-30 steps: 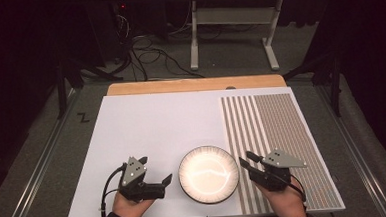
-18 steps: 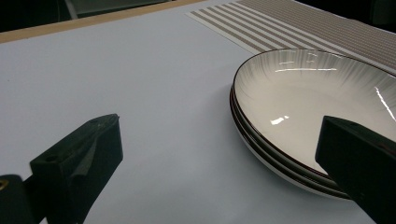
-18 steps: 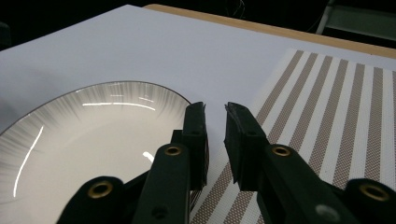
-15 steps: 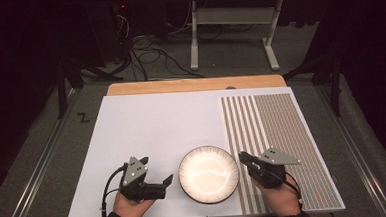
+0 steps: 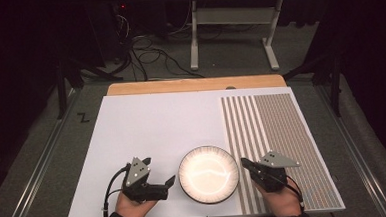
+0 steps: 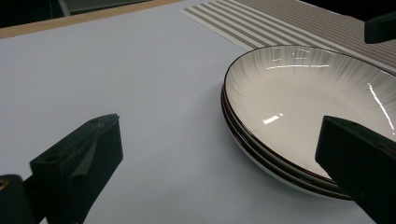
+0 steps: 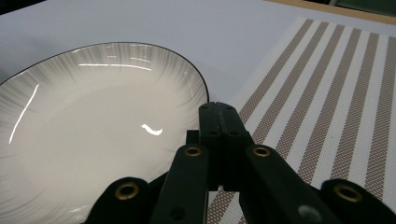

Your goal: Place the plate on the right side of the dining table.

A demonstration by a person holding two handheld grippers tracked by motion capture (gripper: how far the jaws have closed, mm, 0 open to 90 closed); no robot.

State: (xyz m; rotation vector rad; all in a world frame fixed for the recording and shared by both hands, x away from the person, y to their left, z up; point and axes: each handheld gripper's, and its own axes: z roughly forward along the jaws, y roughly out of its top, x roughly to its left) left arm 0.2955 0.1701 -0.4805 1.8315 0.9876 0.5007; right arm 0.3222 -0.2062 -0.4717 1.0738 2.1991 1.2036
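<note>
A stack of shallow white plates with dark rims [image 5: 208, 174] sits near the front edge of the white table mat [image 5: 147, 131]. My left gripper [image 5: 167, 187] lies just left of the stack with its jaws wide open, pointing at it. In the left gripper view the stack [image 6: 299, 107] lies between and beyond the open gripper [image 6: 219, 126]. My right gripper [image 5: 244, 162] rests at the right rim, shut with nothing between its jaws. In the right gripper view, the right gripper [image 7: 219, 109] ends beside the rim of the top plate [image 7: 93, 126].
A brown-and-white striped placemat [image 5: 277, 134] covers the right part of the table. A wooden edge [image 5: 195, 85] runs along the far side. Beyond the table are floor cables [image 5: 153, 50] and a white desk frame [image 5: 232, 31]. The right gripper's tip [image 6: 380, 25] shows in the left gripper view.
The right gripper has shifted slightly along the plate's right rim. The left gripper and the plates have stayed in place.
</note>
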